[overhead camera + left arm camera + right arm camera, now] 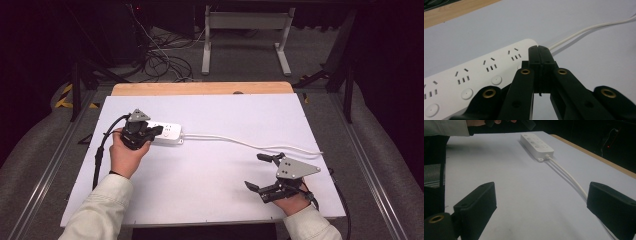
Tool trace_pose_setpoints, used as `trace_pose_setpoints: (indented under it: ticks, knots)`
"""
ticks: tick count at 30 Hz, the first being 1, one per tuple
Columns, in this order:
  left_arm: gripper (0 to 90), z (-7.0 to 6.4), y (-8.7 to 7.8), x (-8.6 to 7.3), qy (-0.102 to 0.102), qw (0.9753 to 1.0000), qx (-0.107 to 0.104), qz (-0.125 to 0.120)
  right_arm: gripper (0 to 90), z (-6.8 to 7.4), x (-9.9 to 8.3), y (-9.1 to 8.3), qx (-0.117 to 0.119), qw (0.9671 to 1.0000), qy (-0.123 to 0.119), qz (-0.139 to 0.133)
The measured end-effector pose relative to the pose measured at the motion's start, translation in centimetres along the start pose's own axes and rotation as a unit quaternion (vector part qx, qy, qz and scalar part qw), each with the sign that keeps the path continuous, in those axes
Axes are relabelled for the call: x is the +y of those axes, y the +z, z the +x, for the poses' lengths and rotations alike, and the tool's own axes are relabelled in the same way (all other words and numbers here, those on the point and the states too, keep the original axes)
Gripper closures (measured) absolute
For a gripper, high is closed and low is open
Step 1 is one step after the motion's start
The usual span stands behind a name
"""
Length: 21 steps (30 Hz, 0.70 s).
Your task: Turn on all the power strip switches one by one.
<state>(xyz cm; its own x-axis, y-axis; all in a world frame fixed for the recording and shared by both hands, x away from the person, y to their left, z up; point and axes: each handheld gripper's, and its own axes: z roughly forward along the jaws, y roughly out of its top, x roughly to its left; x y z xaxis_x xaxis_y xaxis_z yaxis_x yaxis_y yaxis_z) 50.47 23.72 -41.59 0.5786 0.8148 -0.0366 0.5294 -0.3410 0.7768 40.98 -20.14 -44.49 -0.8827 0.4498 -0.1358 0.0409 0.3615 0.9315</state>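
A white power strip (pixel 169 132) lies on the white table at centre left, with several sockets and round switch buttons (pixel 496 80). Its white cable (pixel 250 144) runs right toward the table's edge. My left gripper (pixel 159 130) is shut with nothing between its jaws, and its tips (pixel 539 53) hover just over the strip's cable end. My right gripper (pixel 261 172) is wide open near the front right, empty, with the cable (pixel 571 178) passing close to its right jaw. The strip (pixel 536 145) appears farther off in the right gripper view.
The white table sheet (pixel 210 170) covers a wooden top whose far edge (pixel 200 88) shows. Beyond it stand a white metal frame (pixel 245 30) and a tangle of floor cables (pixel 160 55). Metal rails flank the table on both sides.
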Motion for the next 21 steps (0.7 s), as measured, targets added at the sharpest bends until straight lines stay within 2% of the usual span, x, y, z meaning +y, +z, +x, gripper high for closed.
trace_pose_setpoints:
  ticks: [4,5,11,15,20,21]
  knots:
    - [90.0,0.5,0.7,-0.1,-0.010,0.9999,0.003,0.004,8.9,0.0,0.0,0.0,0.001,1.0000,-0.001,0.000]
    - [90.0,0.6,1.0,-0.1,-0.017,0.9998,-0.005,0.003,8.9,0.0,0.0,0.0,0.002,1.0000,-0.001,0.000]
    - [90.0,1.0,2.2,-0.3,-0.022,0.9997,-0.008,0.011,8.9,0.0,0.0,0.0,0.004,1.0000,-0.003,-0.002]
    - [90.0,1.2,2.8,-0.5,-0.033,0.9993,-0.011,0.017,8.9,0.0,0.0,0.0,0.004,1.0000,-0.003,-0.001]
    - [90.0,1.4,3.1,-0.5,-0.036,0.9991,-0.005,0.020,8.9,0.0,0.0,0.0,0.006,1.0000,-0.003,-0.002]
    - [90.0,1.4,3.2,-0.5,-0.041,0.9987,0.002,0.028,8.9,0.0,0.0,0.0,0.006,1.0000,-0.003,-0.002]
